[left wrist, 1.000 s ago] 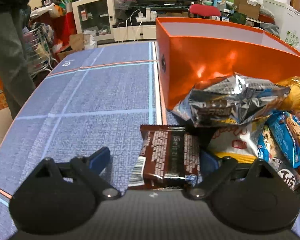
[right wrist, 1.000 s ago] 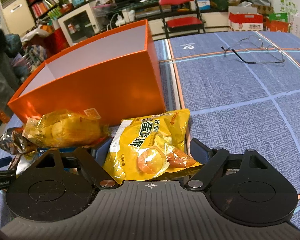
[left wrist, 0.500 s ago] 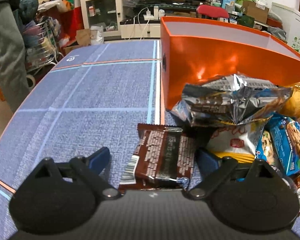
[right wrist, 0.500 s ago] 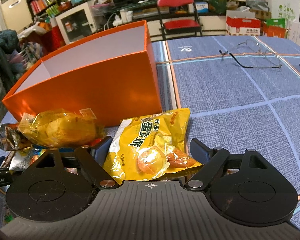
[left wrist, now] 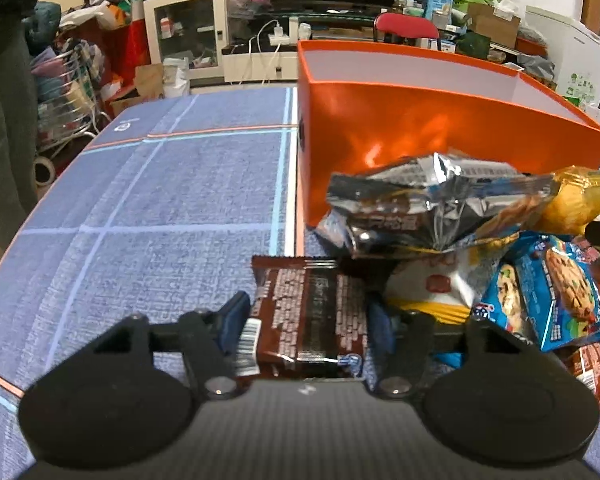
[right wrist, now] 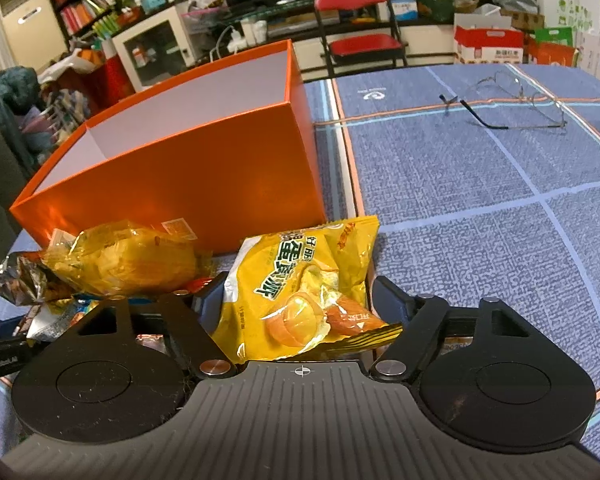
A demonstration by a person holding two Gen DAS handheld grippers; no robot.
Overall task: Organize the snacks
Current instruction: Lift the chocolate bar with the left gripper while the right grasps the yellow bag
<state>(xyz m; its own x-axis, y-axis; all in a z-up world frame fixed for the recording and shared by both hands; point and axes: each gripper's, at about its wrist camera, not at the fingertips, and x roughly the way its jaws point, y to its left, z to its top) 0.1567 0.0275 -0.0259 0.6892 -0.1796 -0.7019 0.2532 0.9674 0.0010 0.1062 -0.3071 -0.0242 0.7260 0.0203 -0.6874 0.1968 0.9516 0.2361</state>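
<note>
In the left wrist view a brown snack packet point(left wrist: 308, 316) lies flat on the blue cloth. My left gripper point(left wrist: 306, 320) has its jaws closing on it, and both blue pads point(left wrist: 234, 320) meet its sides. A heap of snacks lies to its right: a silver bag point(left wrist: 428, 204) and a blue cookie packet point(left wrist: 548, 300). The orange box point(left wrist: 400, 136) stands open behind them. In the right wrist view a yellow egg-pie packet point(right wrist: 300, 280) lies between the fingers of my right gripper point(right wrist: 296, 300). Its jaws are closing and stand at the packet's edges without squeezing it.
A clear yellow bag point(right wrist: 124, 256) lies left of the right gripper, against the orange box point(right wrist: 188, 176). A pair of glasses point(right wrist: 512, 104) rests on the far right of the blue tablecloth point(right wrist: 480, 208). A person's dark-clothed legs point(left wrist: 4, 120) stand at the table's left edge. A red chair point(right wrist: 356, 36) stands behind the table.
The left gripper's fingers have come in from wide apart onto the brown packet's sides. The right gripper's fingers have narrowed a little around the yellow packet. Neither hand has shifted noticeably.
</note>
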